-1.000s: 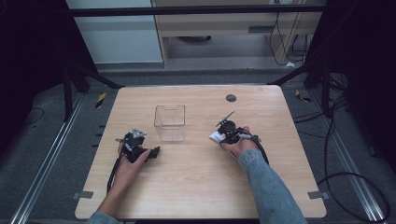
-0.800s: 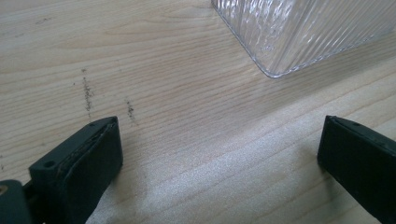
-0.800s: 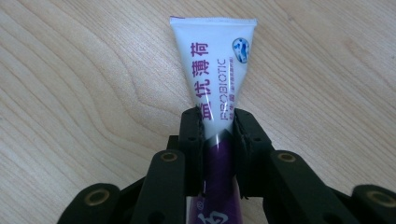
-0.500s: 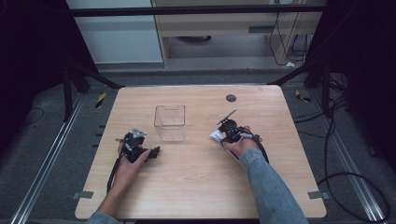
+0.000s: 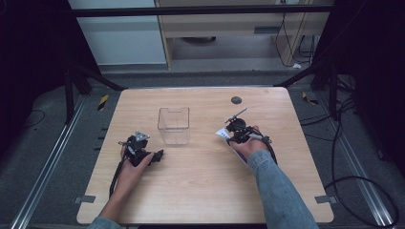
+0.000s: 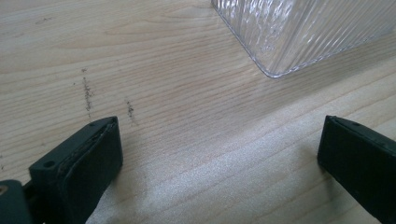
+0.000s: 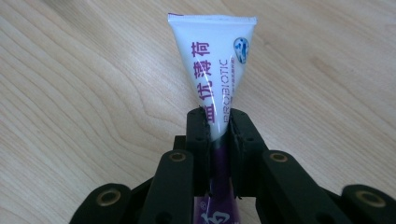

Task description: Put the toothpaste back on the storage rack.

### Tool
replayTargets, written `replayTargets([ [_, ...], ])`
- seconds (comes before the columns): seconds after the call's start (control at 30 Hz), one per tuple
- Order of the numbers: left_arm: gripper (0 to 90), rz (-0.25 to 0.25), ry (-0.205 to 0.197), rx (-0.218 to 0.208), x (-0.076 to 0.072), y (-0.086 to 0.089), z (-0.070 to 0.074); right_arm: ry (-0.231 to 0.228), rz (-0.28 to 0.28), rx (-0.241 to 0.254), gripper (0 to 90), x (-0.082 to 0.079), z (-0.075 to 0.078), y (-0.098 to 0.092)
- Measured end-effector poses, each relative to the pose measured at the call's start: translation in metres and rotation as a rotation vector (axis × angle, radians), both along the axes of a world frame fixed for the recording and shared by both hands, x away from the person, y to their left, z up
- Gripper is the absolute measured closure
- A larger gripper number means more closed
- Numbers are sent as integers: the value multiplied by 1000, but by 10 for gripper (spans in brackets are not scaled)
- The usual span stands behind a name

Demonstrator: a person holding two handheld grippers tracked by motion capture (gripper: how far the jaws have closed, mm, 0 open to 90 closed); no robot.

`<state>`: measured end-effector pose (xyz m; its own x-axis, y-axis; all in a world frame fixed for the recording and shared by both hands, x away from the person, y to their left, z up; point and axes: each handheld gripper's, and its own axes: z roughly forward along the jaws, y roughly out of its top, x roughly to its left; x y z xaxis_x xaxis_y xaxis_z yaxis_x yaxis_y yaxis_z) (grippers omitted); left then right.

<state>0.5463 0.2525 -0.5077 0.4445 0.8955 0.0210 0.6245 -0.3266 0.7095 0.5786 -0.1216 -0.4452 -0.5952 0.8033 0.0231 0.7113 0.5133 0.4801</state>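
So the white-and-purple plastic squeeze tube (image 7: 215, 84) is clamped in the right hand-held gripper (image 7: 218, 122), whose jaws have just been closing onto its lower body; the flat crimped end is pointed up and away from the camera. From the high view, the right hand-held gripper (image 5: 237, 131) is seen at about 3 o'clock from the clear ribbed plastic box (image 5: 174, 125), which is open at the top and stood on the light wooden bench (image 5: 205, 191). A drop into the box is judged to need a carry toward 9 o'clock, with the tube's long axis tipped upright. The left hand-held gripper (image 6: 219, 154) is held wide apart with nothing between, the box corner (image 6: 299, 32) near its 1 o'clock. The printed lettering is readable from the right gripper view; the high view gives just a white scrap (image 5: 221, 133).
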Motion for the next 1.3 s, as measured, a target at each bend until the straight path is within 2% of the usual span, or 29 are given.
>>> replayTargets([
  [0.3,0,0,0,0,0,0,0,-48,-21,43,798,1,16,-4],
  [0.63,0,0,0,0,0,0,0,-90,-15,66,799,2,30,-2],
  [1.3,0,1,0,-1,0,0,0,-189,13,130,799,5,62,21],
])
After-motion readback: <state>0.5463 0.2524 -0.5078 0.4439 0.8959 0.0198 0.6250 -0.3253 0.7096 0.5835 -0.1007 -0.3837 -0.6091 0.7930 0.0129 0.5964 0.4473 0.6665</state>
